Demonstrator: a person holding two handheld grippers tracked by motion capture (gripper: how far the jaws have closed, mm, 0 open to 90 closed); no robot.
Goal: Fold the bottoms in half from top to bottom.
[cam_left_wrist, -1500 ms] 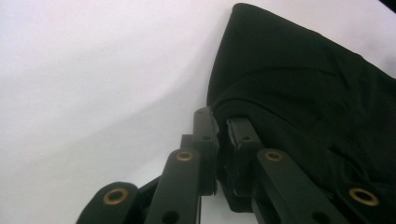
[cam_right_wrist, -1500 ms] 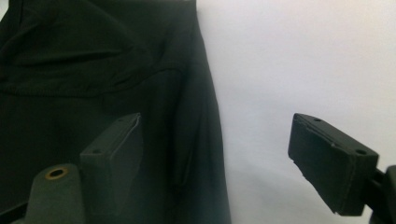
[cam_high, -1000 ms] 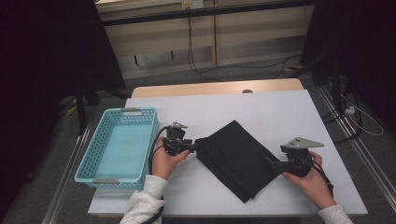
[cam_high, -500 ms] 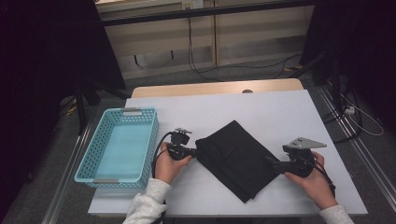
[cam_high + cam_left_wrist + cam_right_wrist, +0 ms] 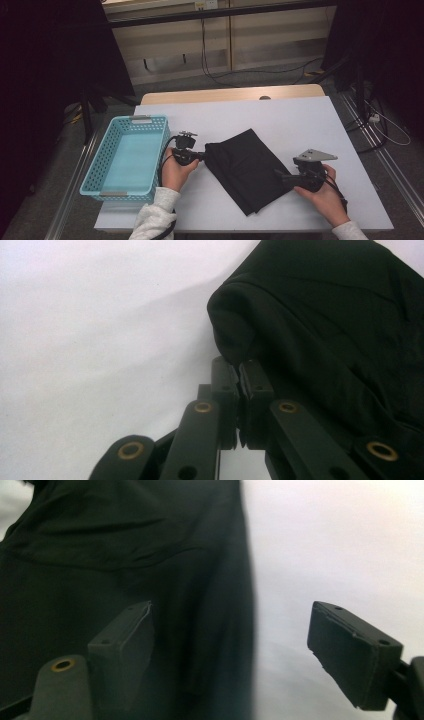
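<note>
One black cloth (image 5: 250,169) lies folded on the white tabletop (image 5: 300,120), beside one blue basket (image 5: 127,155). Two grippers: left hand-held gripper (image 5: 239,371) has just closed, apparently pinching the cloth's corner; right hand-held gripper (image 5: 230,645) is spread over its edge.

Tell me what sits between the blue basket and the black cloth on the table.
In the high view, the left gripper and the hand holding it lie between the blue basket and the black cloth, jaws shut on the cloth's left edge.

turquoise basket (image 5: 125,150) at table (image 5: 300,120) left edge
</note>
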